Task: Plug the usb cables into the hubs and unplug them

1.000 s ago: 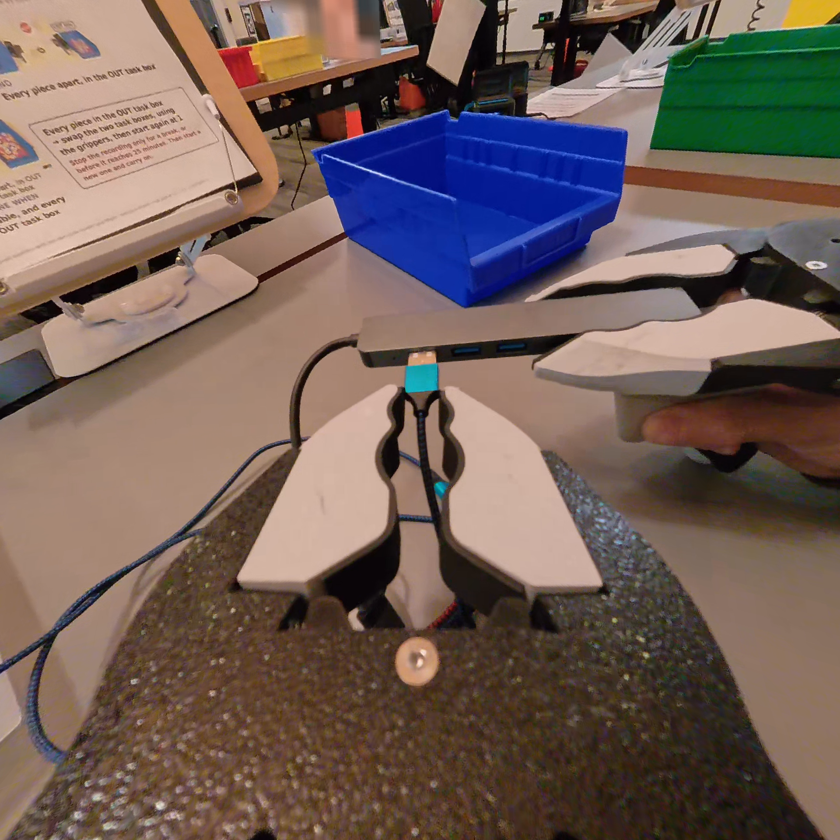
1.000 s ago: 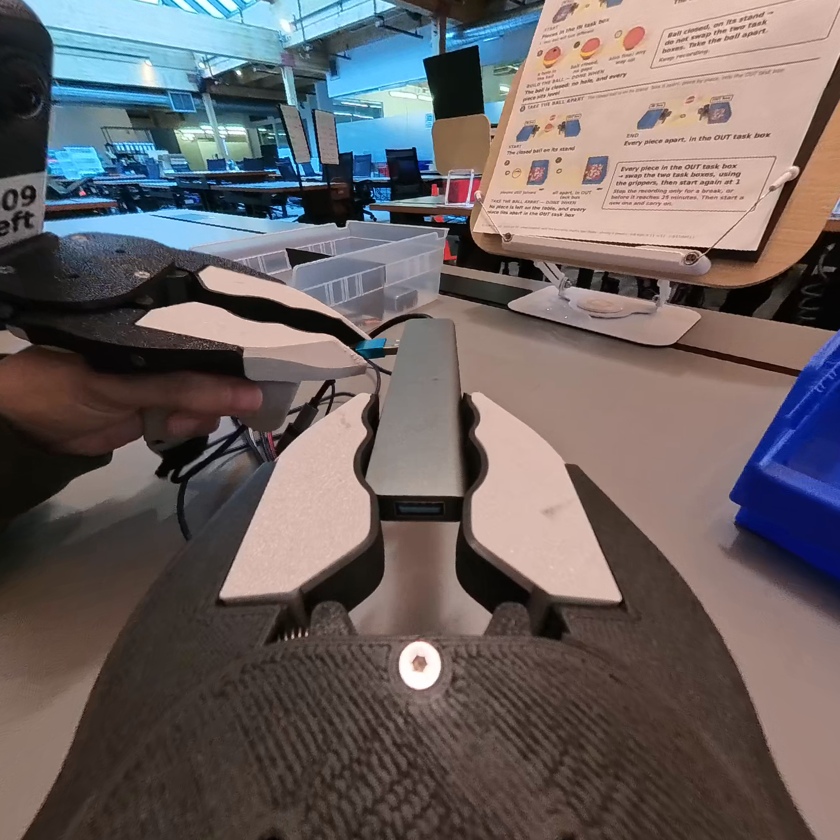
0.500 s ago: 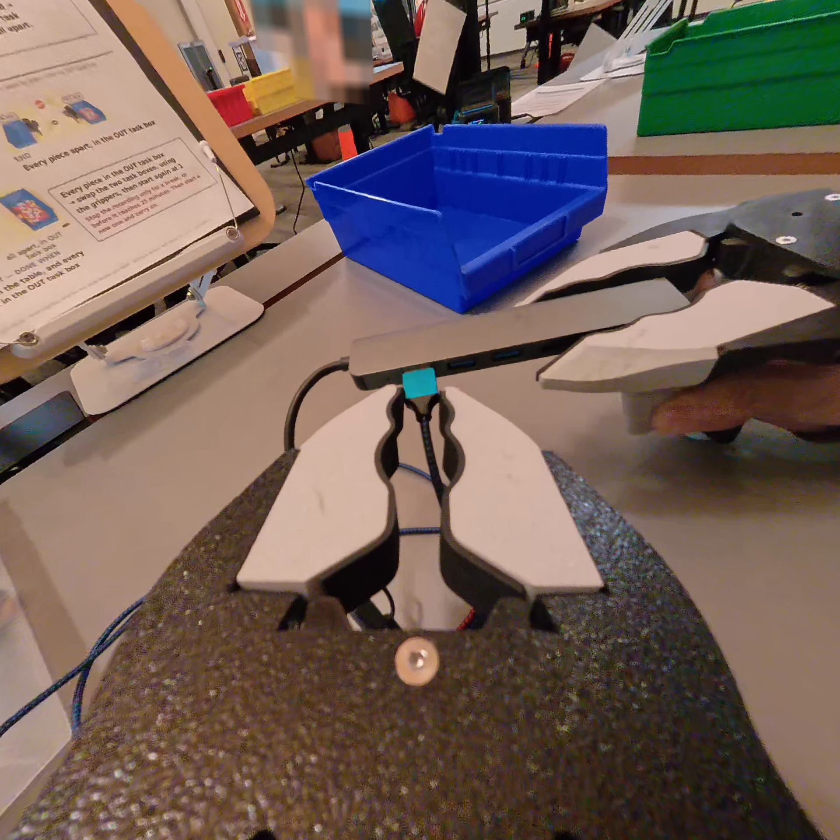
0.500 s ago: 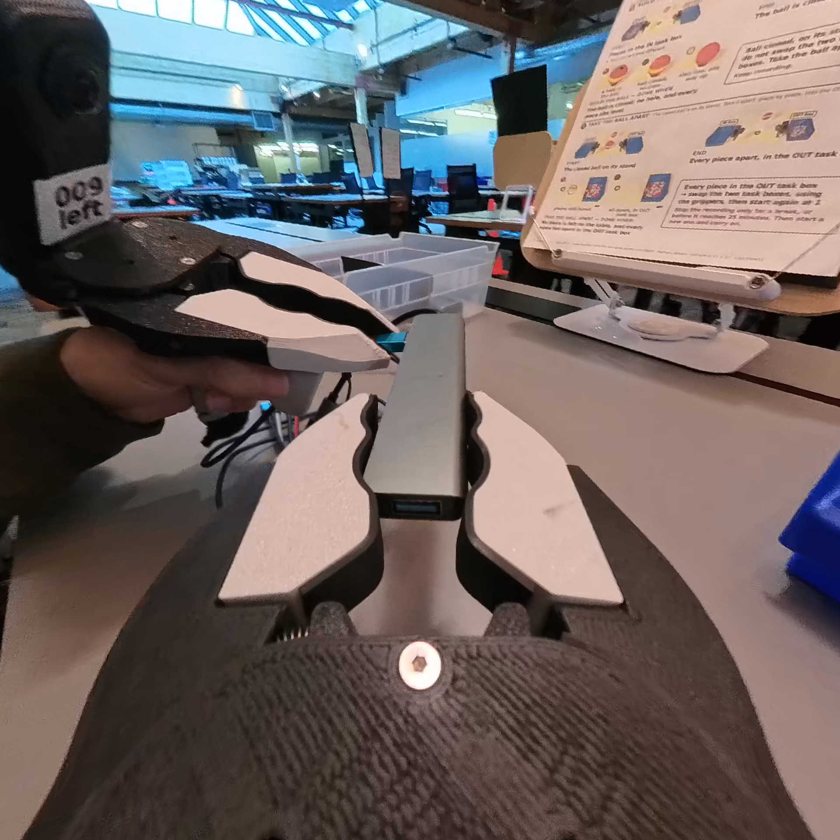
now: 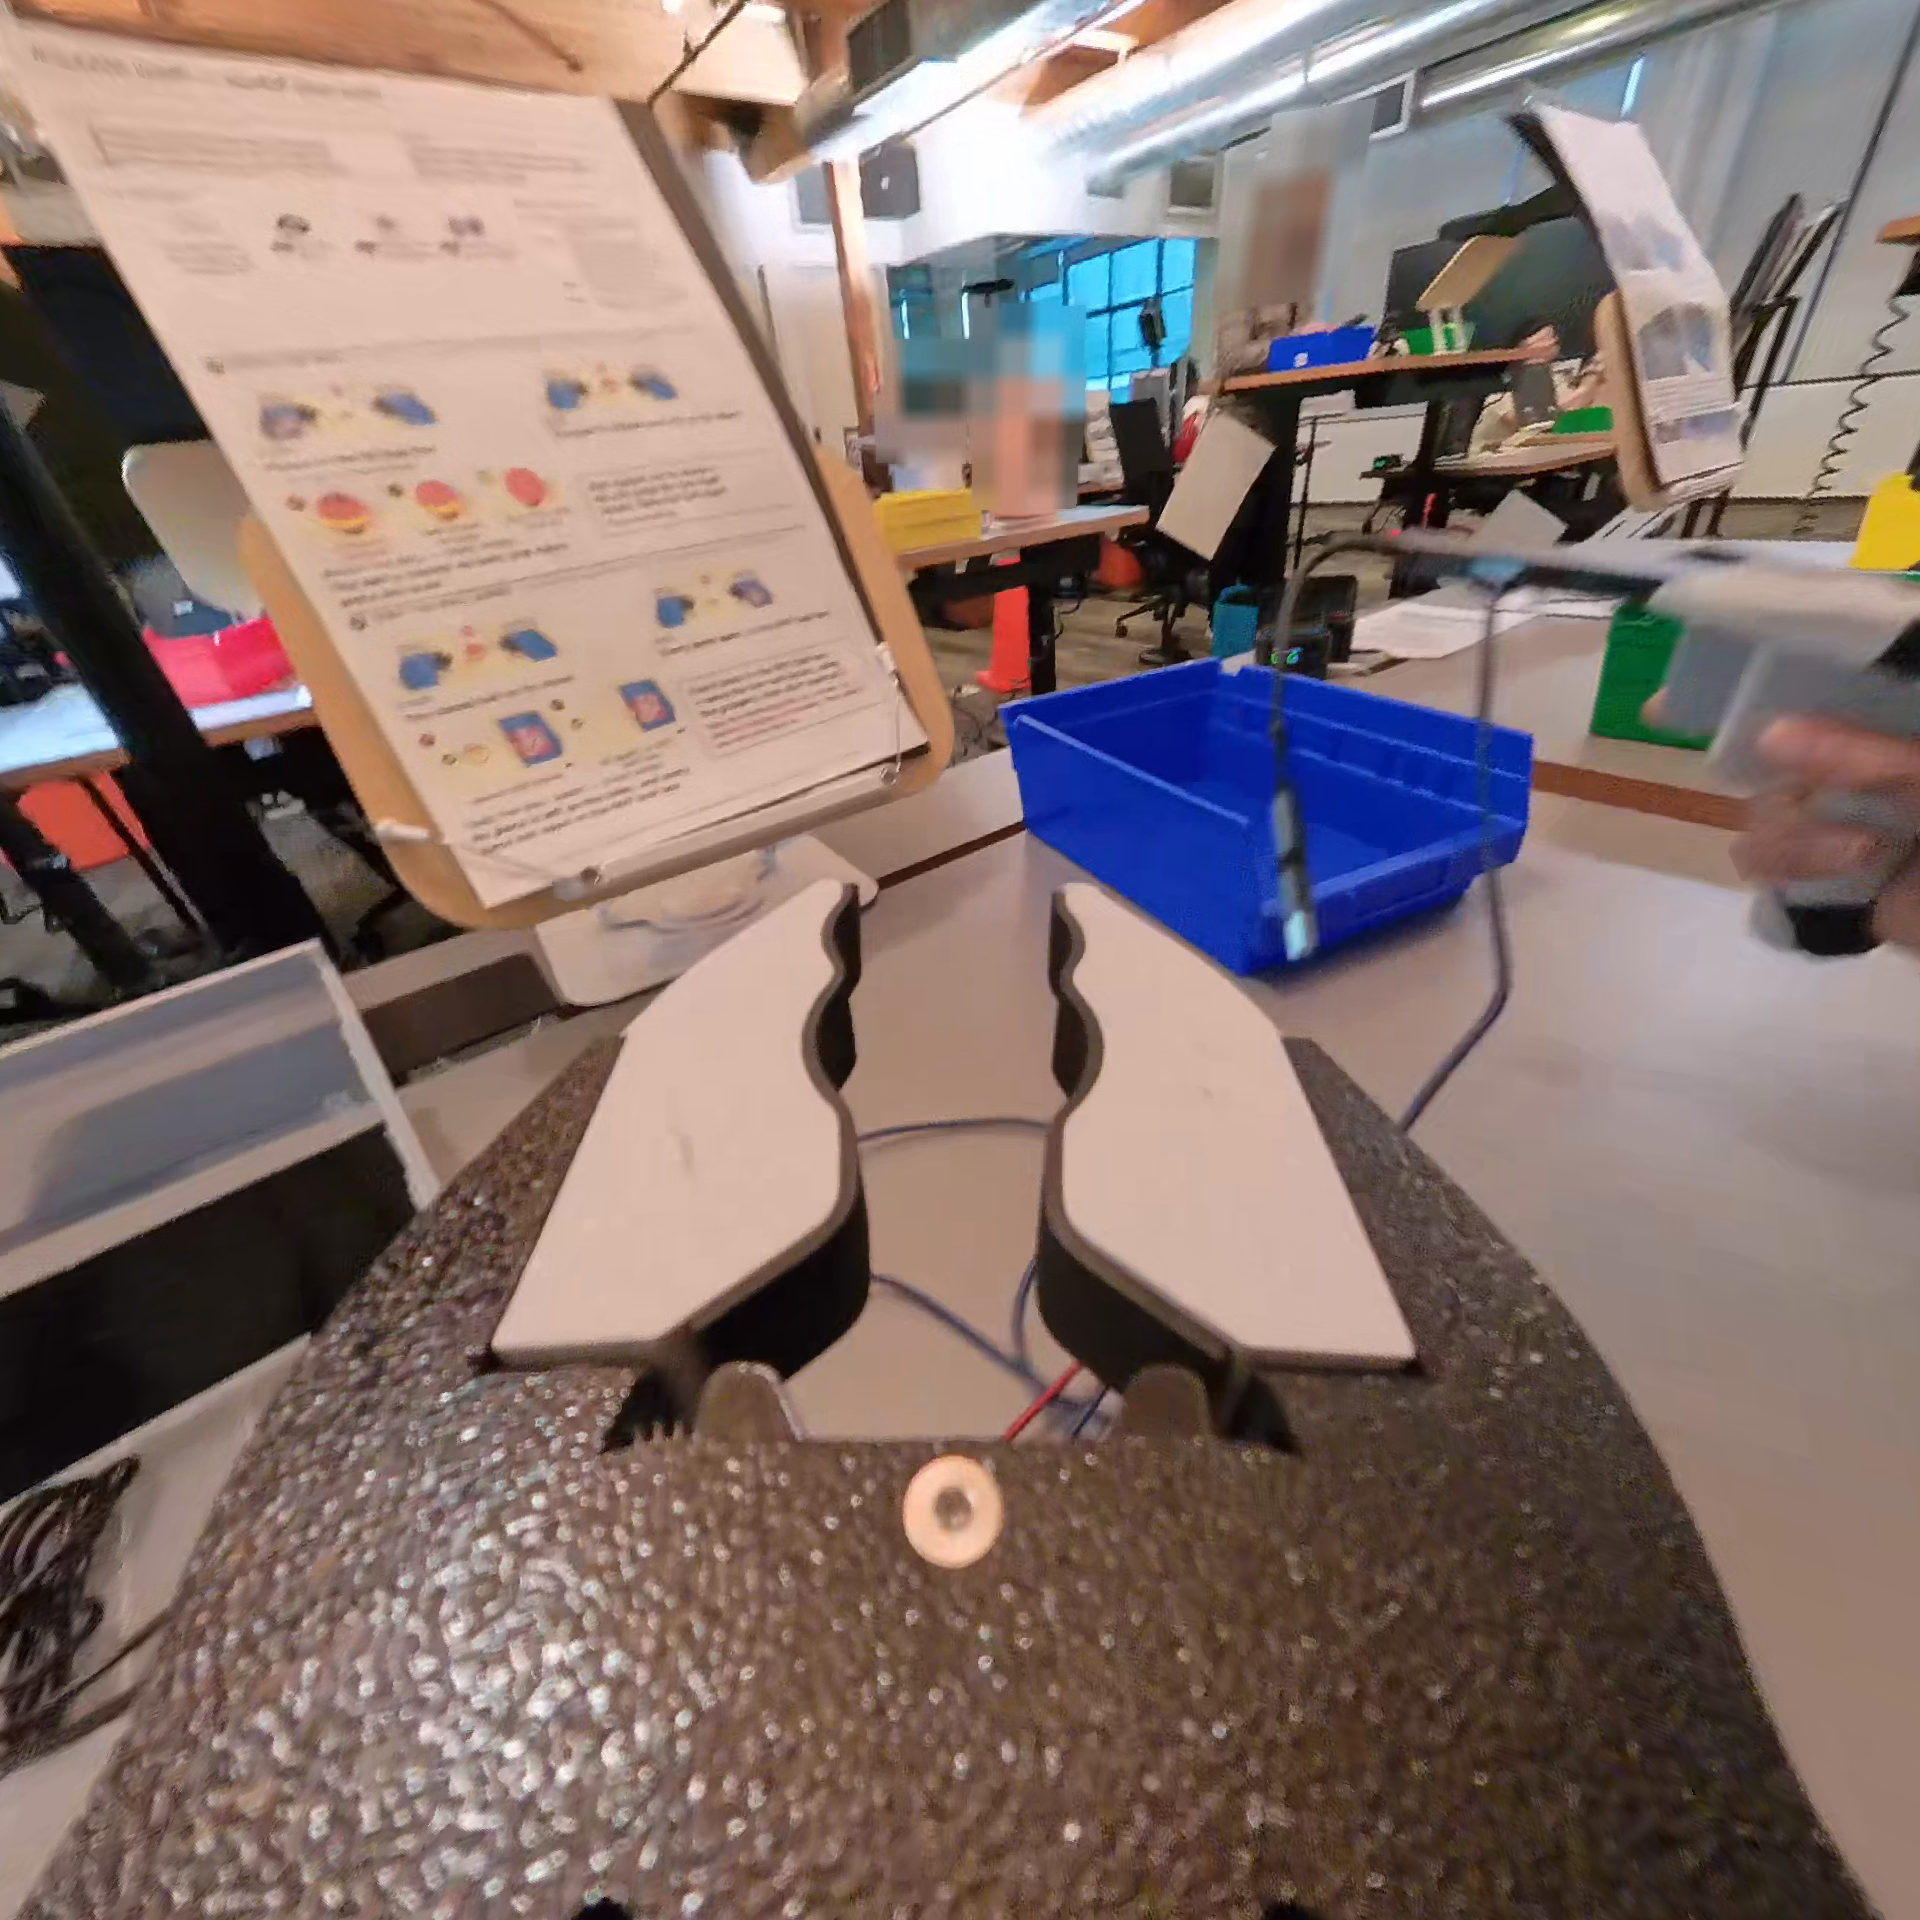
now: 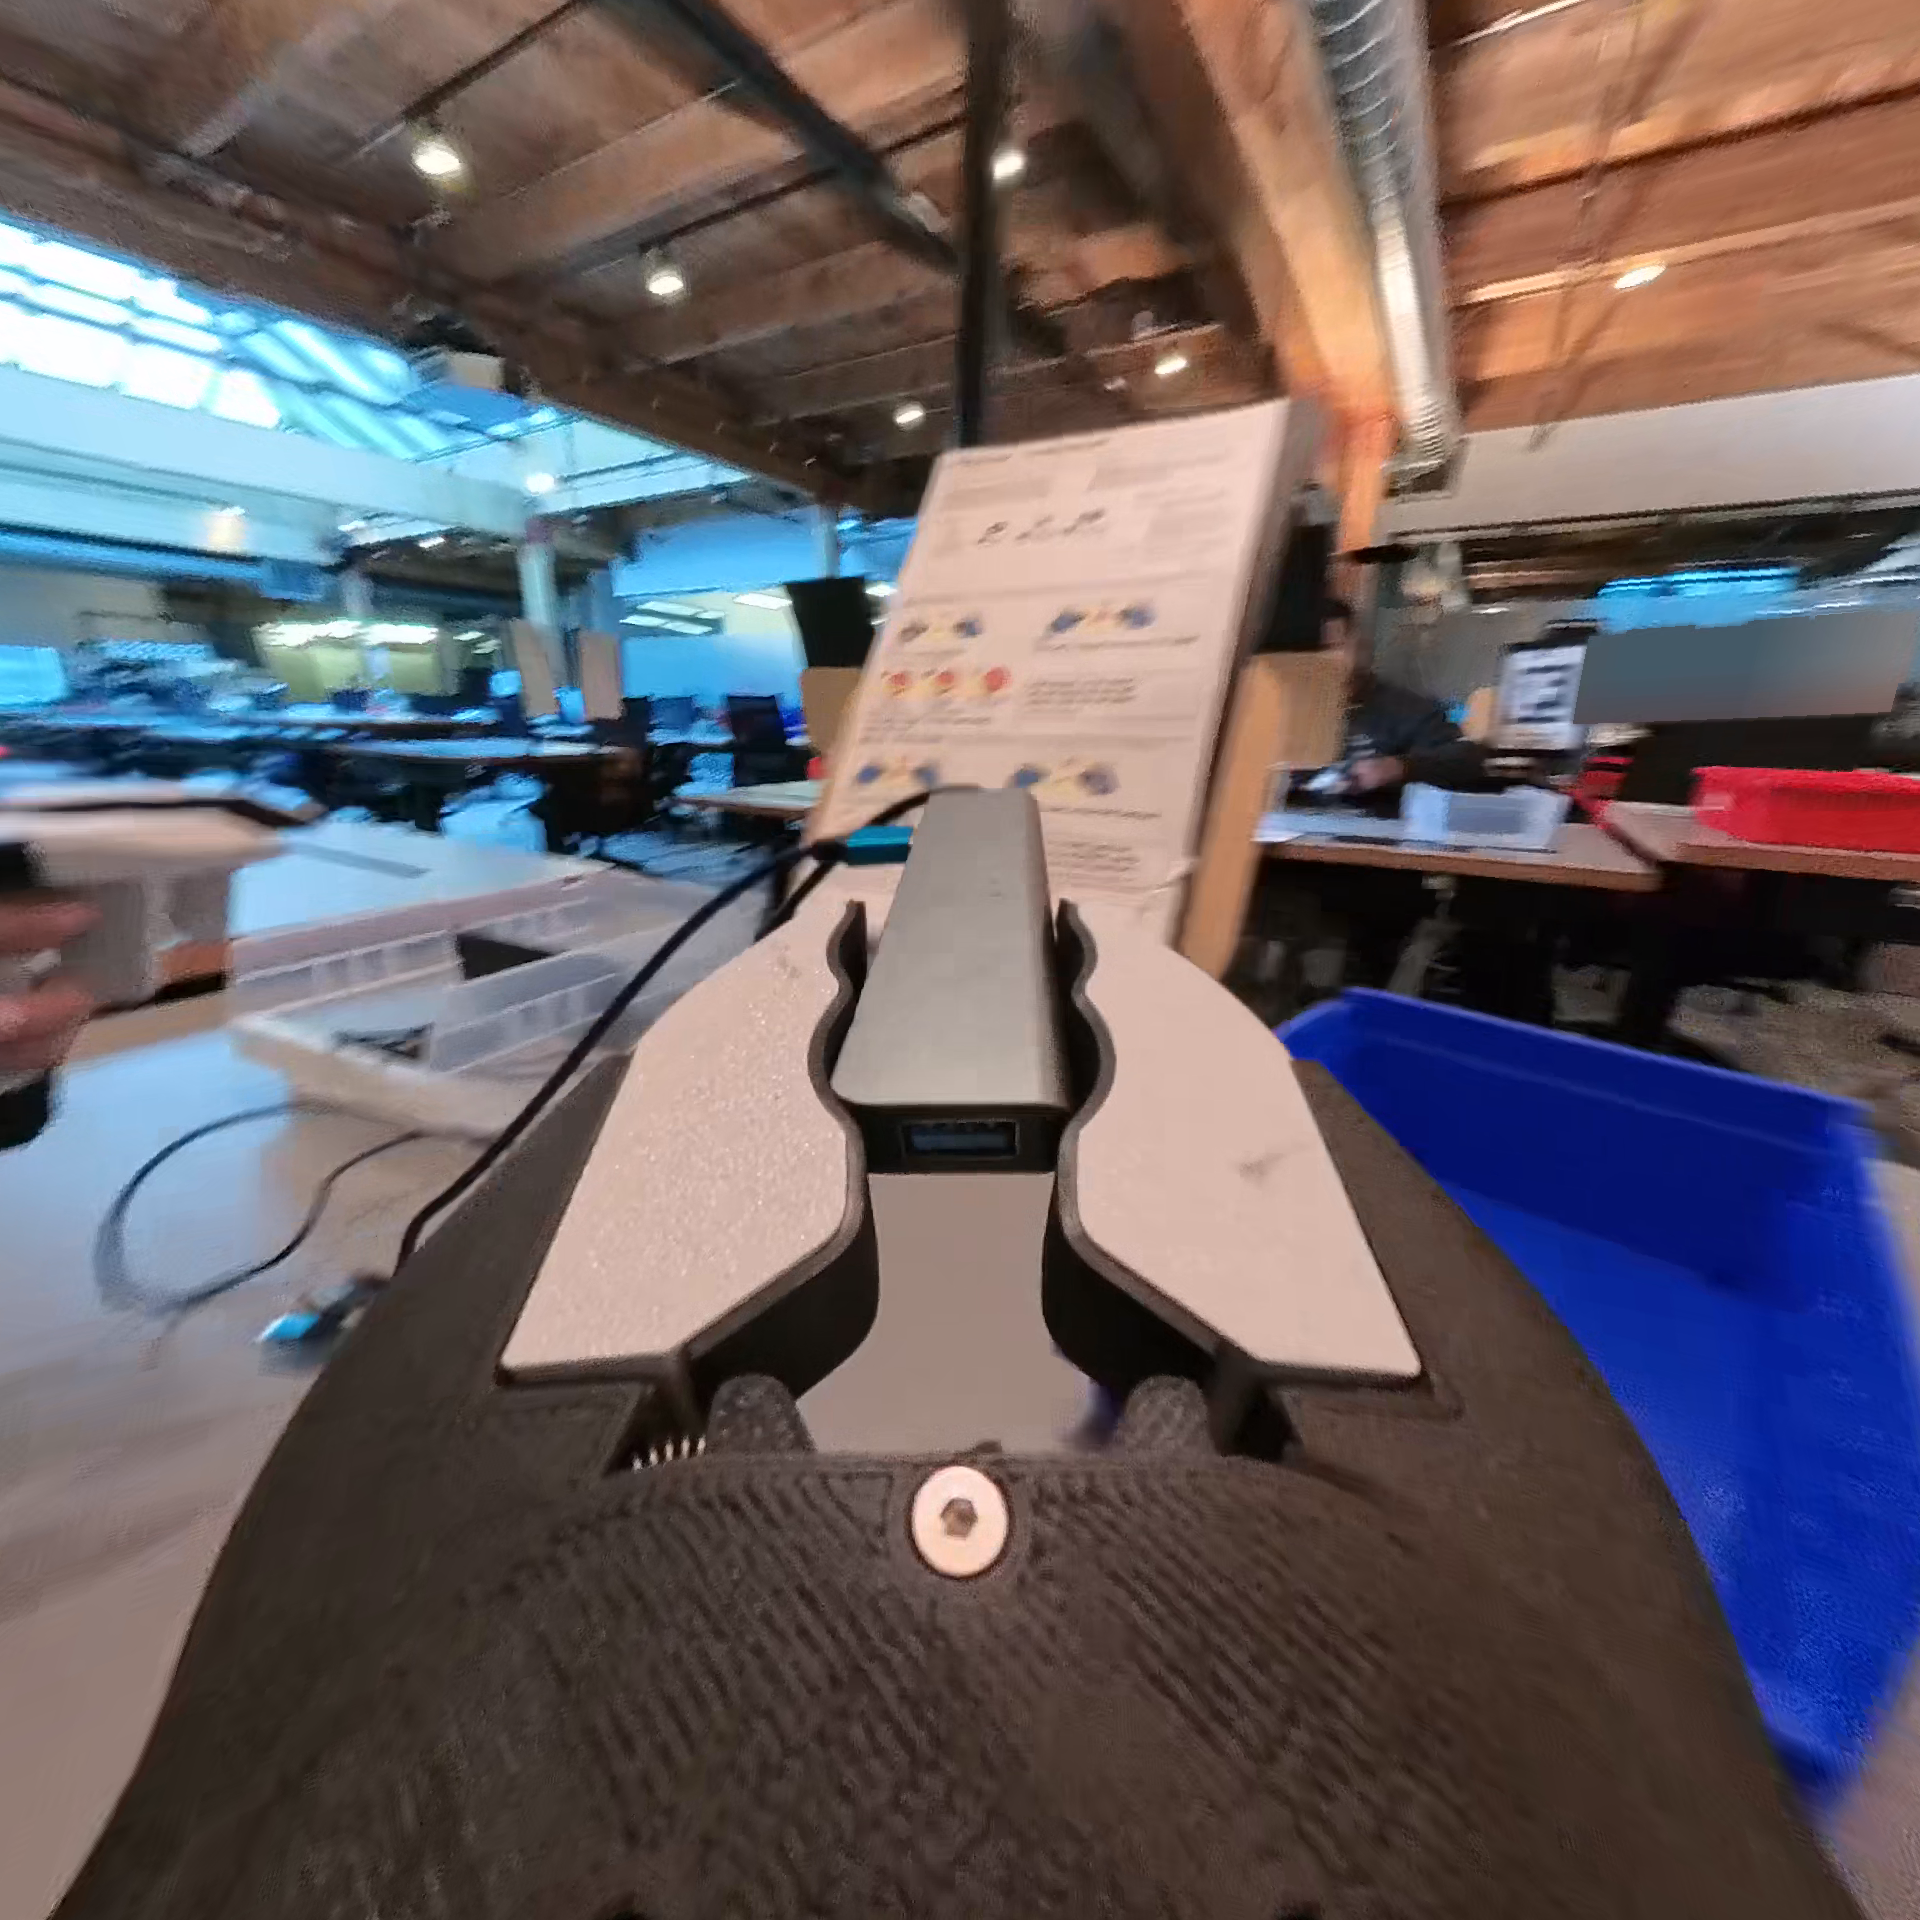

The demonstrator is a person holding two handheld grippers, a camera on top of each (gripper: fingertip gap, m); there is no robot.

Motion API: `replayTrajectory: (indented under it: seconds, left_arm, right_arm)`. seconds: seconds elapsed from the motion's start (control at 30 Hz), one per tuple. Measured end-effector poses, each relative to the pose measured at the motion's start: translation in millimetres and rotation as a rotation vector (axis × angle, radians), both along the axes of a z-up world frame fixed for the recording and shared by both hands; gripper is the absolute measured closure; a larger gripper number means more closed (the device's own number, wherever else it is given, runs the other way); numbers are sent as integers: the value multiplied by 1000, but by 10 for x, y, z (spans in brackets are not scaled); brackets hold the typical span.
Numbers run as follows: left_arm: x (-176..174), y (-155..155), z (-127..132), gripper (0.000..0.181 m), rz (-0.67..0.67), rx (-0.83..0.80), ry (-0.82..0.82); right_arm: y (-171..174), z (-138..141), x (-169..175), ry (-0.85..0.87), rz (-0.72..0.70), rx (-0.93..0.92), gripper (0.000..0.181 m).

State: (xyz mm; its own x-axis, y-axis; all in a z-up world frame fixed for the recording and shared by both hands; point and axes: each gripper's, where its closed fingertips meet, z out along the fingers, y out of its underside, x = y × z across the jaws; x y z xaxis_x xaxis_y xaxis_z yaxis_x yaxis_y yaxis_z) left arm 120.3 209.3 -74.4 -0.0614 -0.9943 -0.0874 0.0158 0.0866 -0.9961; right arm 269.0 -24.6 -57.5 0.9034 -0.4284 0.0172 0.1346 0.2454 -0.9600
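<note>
My right gripper [image 6: 956,914] is shut on a grey USB hub [image 6: 951,987] and holds it in the air beside the blue bin. A teal plug [image 6: 878,844] sits in the hub's left side near its far end. In the left wrist view the hub [image 5: 1558,566] is blurred at the upper right. A thin blue cable [image 5: 1493,831] hangs from it down to the table. The hub's own black lead dangles with its connector [image 5: 1294,914] in front of the bin. My left gripper [image 5: 956,904] is open and empty, low over the table.
A blue bin [image 5: 1247,790] stands on the grey table [image 5: 1610,1195], close under my right gripper [image 6: 1662,1299]. An instruction board on a stand [image 5: 499,499] is at the back left. A clear compartment box [image 6: 416,997] lies at the left. Loose cable loops [image 6: 208,1195] lie on the table. Across from one pair of fingers to the other is roughly 30 cm.
My left gripper has opened, let go of the teal plug and pulled back. My right gripper has lifted the hub up and away towards the blue bin, with the cable hanging from it.
</note>
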Motion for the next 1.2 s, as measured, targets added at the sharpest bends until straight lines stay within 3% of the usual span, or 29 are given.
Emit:
replayTrajectory:
  seconds: [0.1,0.2,0.33,0.47,0.53,0.7,0.87,0.97,1.03,1.2]
  left_arm:
    - [1,66,-94,148,-18,-55,52]
    - [34,61,-161,148,-30,-71,79]
    - [94,8,-233,149,-46,-52,112]
    - [144,-29,-319,151,-51,-36,139]
    - [154,-30,-365,151,-48,-16,156]
    - [199,-45,-495,152,-64,-11,194]
    - [249,-96,-634,152,-86,-10,243]
    - [259,-102,-685,152,-87,3,265]
    - [263,-95,-706,152,-88,-2,273]
    - [271,-56,-754,152,-87,-30,290]
  right_arm:
    - [-358,186,383,31,-156,33,146]
    - [-453,365,787,27,-269,49,146]
    - [-184,422,1348,-4,-347,-96,145]
    - [234,178,1808,45,-303,-317,146]
    - [310,157,1982,-37,-369,-435,146]
    - [458,232,2236,-86,-393,-503,146]
    - [494,-133,2499,-25,-431,-606,146]
    - [561,-443,2497,13,-379,-716,144]
    - [588,-578,2469,27,-347,-777,134]
    - [615,-602,2361,68,-298,-802,103]
